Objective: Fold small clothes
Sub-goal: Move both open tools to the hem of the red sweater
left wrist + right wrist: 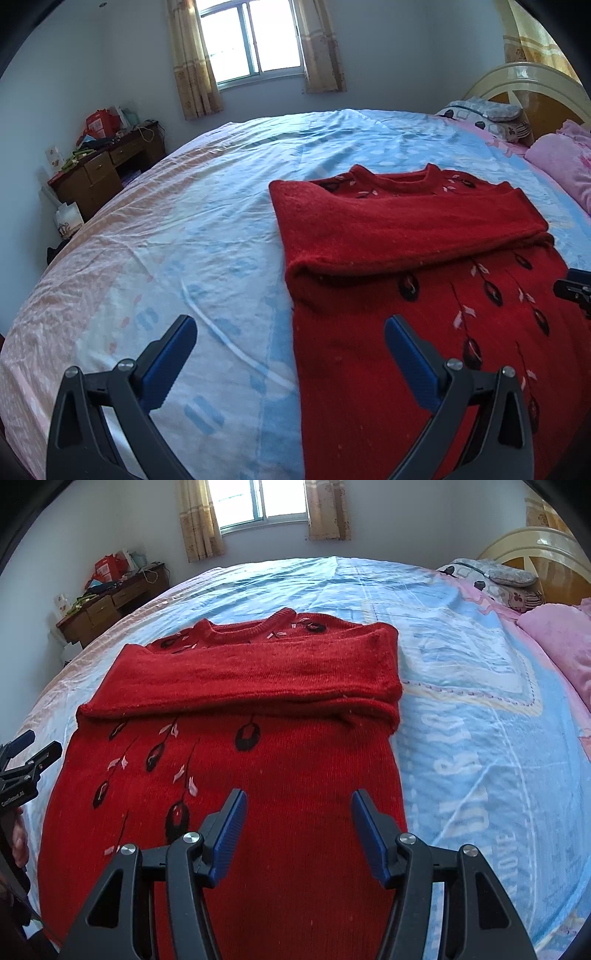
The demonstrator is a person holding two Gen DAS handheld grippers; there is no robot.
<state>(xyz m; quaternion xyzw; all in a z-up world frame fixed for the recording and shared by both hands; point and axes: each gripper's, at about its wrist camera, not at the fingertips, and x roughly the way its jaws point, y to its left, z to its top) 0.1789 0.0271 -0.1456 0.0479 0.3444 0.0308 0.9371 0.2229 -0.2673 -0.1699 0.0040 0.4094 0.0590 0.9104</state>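
A red knitted sweater (413, 288) with black and pink leaf patterns lies flat on the bed, collar at the far end, both sleeves folded across the chest. It also shows in the right wrist view (236, 746). My left gripper (290, 325) is open and empty, hovering over the sweater's left edge near its lower part. My right gripper (295, 801) is open and empty, hovering above the sweater's lower right part. The left gripper shows at the left edge of the right wrist view (26, 753), and the right gripper at the right edge of the left wrist view (576, 288).
The bed (184, 236) has a light blue and pink sheet. Pink folded bedding (561, 635) and pillows (491, 576) lie by the headboard at right. A cluttered wooden desk (103, 170) stands at the far left wall, under a curtained window (251, 40).
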